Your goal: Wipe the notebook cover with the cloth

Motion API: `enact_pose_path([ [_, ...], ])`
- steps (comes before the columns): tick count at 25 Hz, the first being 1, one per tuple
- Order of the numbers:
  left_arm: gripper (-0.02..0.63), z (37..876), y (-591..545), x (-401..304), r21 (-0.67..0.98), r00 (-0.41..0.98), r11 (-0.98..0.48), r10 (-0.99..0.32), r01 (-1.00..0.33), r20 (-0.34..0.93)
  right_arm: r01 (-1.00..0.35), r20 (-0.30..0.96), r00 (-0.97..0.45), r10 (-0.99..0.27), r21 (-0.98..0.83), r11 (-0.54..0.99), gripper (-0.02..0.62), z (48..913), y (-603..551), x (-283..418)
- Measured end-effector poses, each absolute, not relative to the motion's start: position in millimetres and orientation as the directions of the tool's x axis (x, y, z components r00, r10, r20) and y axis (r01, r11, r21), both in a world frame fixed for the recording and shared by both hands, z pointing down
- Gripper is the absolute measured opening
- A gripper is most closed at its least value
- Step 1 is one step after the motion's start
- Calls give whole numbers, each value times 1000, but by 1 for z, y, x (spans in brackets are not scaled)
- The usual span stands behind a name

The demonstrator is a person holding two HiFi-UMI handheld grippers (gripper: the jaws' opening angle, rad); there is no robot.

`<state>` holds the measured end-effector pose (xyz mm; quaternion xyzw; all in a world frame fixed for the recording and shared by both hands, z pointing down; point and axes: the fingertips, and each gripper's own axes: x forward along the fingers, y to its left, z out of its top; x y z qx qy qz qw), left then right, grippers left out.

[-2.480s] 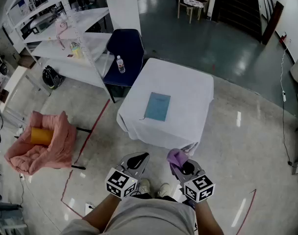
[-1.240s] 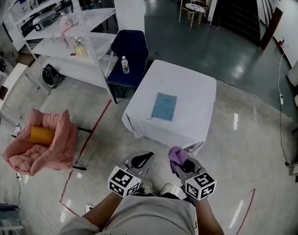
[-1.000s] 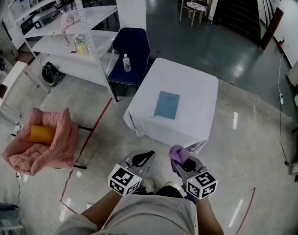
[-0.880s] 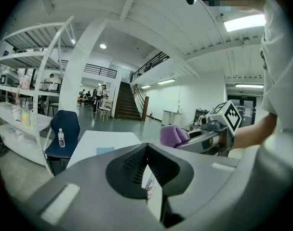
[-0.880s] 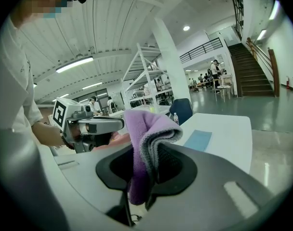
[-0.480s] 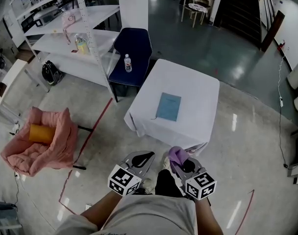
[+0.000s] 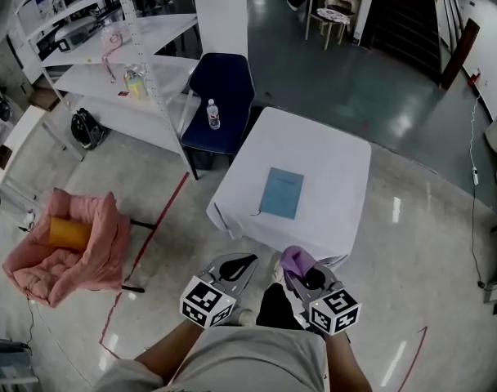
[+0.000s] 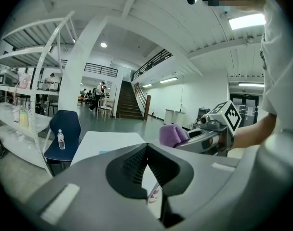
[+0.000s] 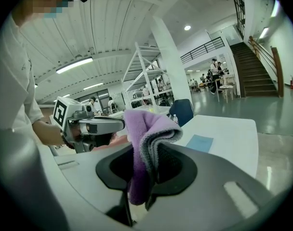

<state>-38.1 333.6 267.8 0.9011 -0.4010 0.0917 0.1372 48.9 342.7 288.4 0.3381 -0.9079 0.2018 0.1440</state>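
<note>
Cloth [image 9: 142, 129], purple, pinched in right gripper [image 7: 297, 271] jaws; left gripper [image 7: 233, 267] jaws closed, empty. Notebook [image 7: 281, 193] lies well apart on worktop [image 7: 334, 158]. Risk: bulky fold slipping out.

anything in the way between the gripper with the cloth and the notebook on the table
Nothing visible does. The right gripper, jaws shut on the purple cloth, is short of the white table. Only bare floor and the table's near edge lie between it and the blue notebook, which lies flat on the tabletop.
</note>
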Motion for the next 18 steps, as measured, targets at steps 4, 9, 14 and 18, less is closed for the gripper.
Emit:
enact_pose_path([
  [4, 0, 277, 299, -33, 186, 659, -634, -695, -751, 287, -664, 405, -736, -543, -272, 696, 107, 295, 303, 52],
  [9, 0, 276, 237, -28, 180, 643, -619, -711, -765, 286, -653, 409, -743, -529, -274, 706, 107, 297, 241, 60],
  [14, 0, 275, 179, -22, 220, 624, -584, -727, -781, 286, -623, 413, -765, -494, -281, 730, 107, 294, 183, 65],
  [18, 0, 275, 141, -12, 228, 603, -558, -747, -798, 281, -600, 419, -778, -468, -277, 750, 107, 294, 144, 73],
])
